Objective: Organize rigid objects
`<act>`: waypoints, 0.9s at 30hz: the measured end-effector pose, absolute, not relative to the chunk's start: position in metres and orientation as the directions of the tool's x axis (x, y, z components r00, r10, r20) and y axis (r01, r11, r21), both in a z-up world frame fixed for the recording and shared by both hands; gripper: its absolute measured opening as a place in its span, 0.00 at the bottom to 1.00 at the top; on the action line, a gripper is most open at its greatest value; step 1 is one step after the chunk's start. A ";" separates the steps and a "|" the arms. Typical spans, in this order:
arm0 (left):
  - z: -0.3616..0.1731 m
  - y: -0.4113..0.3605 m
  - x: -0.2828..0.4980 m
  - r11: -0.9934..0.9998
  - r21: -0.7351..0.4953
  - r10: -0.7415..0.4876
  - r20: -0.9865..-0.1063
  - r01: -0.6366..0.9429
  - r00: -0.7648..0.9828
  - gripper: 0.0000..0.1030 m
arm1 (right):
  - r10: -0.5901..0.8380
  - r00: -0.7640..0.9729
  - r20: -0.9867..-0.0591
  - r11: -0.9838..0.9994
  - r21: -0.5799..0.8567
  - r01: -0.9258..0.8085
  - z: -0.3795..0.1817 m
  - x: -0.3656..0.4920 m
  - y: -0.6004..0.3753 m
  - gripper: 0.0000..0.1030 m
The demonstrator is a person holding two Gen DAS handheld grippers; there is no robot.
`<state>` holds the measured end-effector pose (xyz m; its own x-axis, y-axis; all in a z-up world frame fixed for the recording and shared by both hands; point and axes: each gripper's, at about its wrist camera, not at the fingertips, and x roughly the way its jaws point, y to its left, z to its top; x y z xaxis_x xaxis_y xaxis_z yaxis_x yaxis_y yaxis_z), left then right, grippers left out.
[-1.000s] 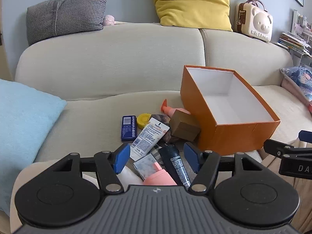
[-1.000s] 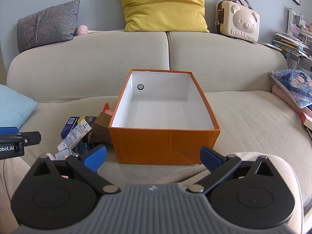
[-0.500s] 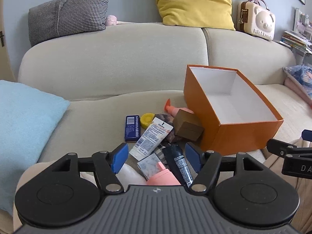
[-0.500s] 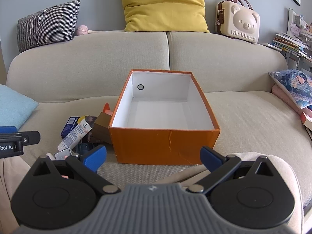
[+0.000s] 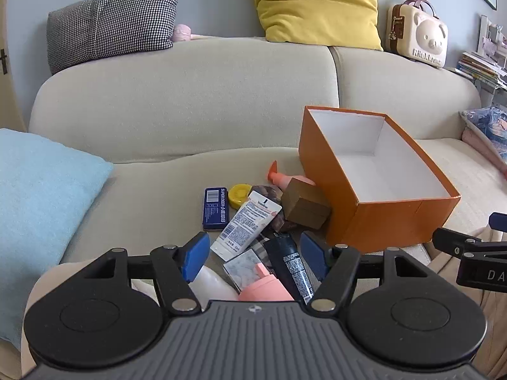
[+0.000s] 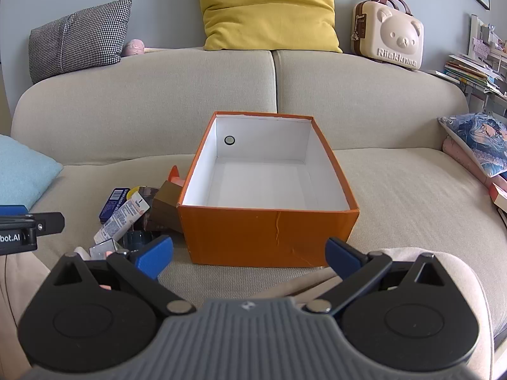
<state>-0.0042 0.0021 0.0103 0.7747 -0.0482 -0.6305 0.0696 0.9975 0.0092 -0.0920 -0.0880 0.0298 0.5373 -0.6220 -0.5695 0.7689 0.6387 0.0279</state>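
Left wrist view low, near clutter; right view faces orange box (image 6: 269,234); both share sofa (image 5: 190,95).

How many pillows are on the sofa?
3 clearly: the checkered pillow on the backrest's left, the yellow pillow atop its middle, the light blue pillow on the left seat. Others may be hidden.

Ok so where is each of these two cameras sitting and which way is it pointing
Left wrist: rides the left hand-held gripper, facing the toiletry pile, Vaseline tube ahead; its own open blue fingers show, and the right hand-held gripper's tip at the right edge.
Right wrist: rides the right hand-held gripper, facing the orange box squarely; its own open fingers show, the left one's tip at the left edge.
Shared: box, tube, sofa.
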 end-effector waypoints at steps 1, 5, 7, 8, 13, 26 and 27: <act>0.010 0.002 -0.004 0.998 0.009 -0.047 -0.630 0.068 0.775 0.74 | -0.623 0.536 -0.569 0.637 0.028 0.770 0.030 -0.092 -0.088 0.99; 0.010 0.003 -0.004 0.997 -0.005 -0.060 -0.633 0.073 0.772 0.67 | -0.624 0.533 -0.571 0.635 0.027 0.772 0.029 -0.092 -0.088 0.99; 0.010 0.004 -0.004 0.997 -0.014 -0.068 -0.636 0.077 0.768 0.67 | -0.625 0.532 -0.572 0.634 0.026 0.773 0.029 -0.091 -0.088 0.99; 0.010 0.004 -0.004 0.997 -0.010 -0.065 -0.636 0.076 0.769 0.68 | -0.625 0.531 -0.572 0.634 0.026 0.773 0.029 -0.092 -0.088 0.99; 0.007 0.005 -0.002 0.997 -0.017 -0.069 -0.651 0.077 0.756 0.71 | -0.623 0.527 -0.578 0.634 0.022 0.773 0.028 -0.090 -0.088 0.99; -0.022 0.016 0.028 0.984 -0.150 -0.179 -0.784 0.099 0.595 0.56 | -0.499 0.576 -0.647 0.715 0.068 0.695 0.014 -0.061 -0.096 0.71; -0.026 0.017 0.032 0.982 -0.163 -0.186 -0.798 0.092 0.574 0.53 | -0.467 0.588 -0.660 0.732 0.083 0.676 0.011 -0.055 -0.097 0.63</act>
